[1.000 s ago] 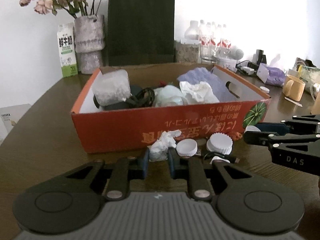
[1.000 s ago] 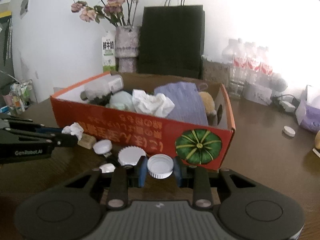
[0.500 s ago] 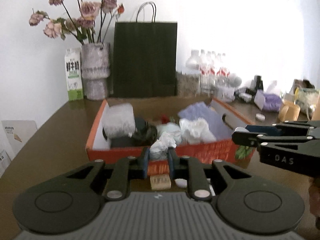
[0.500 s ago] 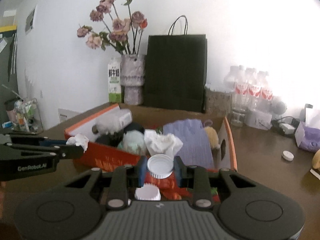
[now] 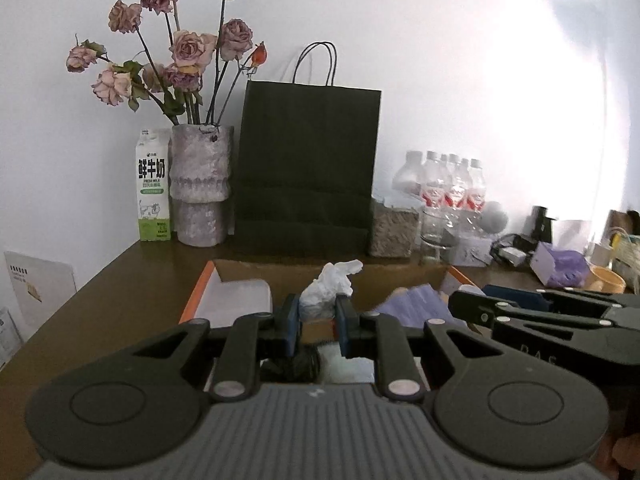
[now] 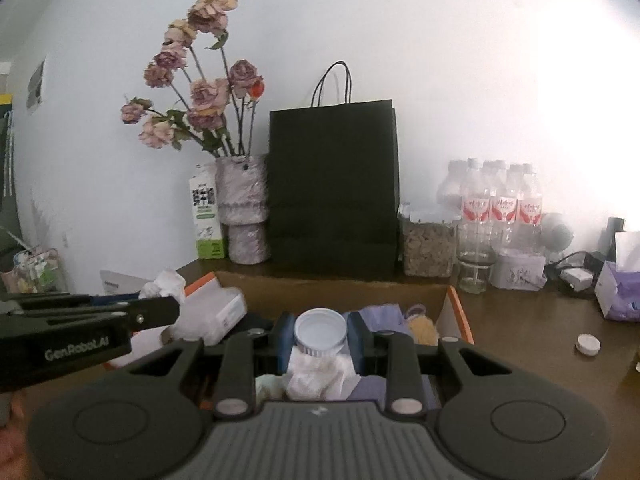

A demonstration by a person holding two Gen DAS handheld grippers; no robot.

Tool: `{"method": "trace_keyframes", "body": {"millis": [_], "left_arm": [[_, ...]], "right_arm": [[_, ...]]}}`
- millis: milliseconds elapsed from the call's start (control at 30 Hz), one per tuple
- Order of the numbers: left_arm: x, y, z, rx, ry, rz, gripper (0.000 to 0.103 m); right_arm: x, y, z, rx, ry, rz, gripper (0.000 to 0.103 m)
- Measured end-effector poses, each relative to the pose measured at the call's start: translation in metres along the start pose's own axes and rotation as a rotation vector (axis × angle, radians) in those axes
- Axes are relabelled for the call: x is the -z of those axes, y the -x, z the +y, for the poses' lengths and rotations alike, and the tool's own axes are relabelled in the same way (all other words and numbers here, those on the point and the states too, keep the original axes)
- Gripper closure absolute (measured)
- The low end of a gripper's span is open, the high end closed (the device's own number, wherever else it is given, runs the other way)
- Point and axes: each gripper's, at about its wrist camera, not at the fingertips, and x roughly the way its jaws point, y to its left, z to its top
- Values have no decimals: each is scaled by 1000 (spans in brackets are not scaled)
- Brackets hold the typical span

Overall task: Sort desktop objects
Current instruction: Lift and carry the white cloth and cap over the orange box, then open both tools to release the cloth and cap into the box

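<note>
My left gripper (image 5: 318, 312) is shut on a crumpled white tissue (image 5: 330, 284) and holds it above the orange cardboard box (image 5: 200, 288). My right gripper (image 6: 320, 330) is shut on a white bottle cap (image 6: 320, 330) and holds it above the same box (image 6: 460, 312), over a white tissue (image 6: 316, 372) and purple cloth (image 6: 380, 316) inside. The left gripper with its tissue (image 6: 164, 284) shows at the left of the right wrist view. The right gripper (image 5: 472, 304) shows at the right of the left wrist view.
Behind the box stand a milk carton (image 5: 153, 192), a vase of dried roses (image 5: 200, 188), a black paper bag (image 5: 308, 176), a jar (image 6: 428, 248) and water bottles (image 6: 500, 200). A loose white cap (image 6: 587, 345) and a purple tissue pack (image 6: 620, 296) lie on the table at the right.
Both grippers have lifted off the table with their objects, the tissue and the cap, and moved forward over the open box. The items left on the table have dropped out of view.
</note>
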Motion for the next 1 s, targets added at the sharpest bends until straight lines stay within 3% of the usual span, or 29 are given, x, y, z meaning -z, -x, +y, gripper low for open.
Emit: {"method": "trace_keyframes", "body": {"millis": [167, 300, 800, 900, 933, 967, 1000], "left_arm": [[7, -26, 6, -10, 11, -5, 83], [18, -46, 8, 9, -8, 67, 83], [34, -45, 7, 0, -61, 71, 80], [34, -46, 8, -18, -59, 73, 66], [34, -44, 8, -22, -57, 67, 56], [34, -43, 9, -30, -57, 56, 41], [33, -41, 9, -35, -57, 44, 35]], "right_arm": [[8, -22, -13, -5, -35, 18, 76], [20, -39, -13, -2, -1, 69, 76], [36, -45, -11, 24, 14, 94, 75], [36, -43, -13, 22, 8, 87, 71], [36, -41, -14, 24, 4, 83, 67], [36, -40, -15, 26, 0, 76, 54], [35, -38, -15, 27, -2, 68, 42]]}}
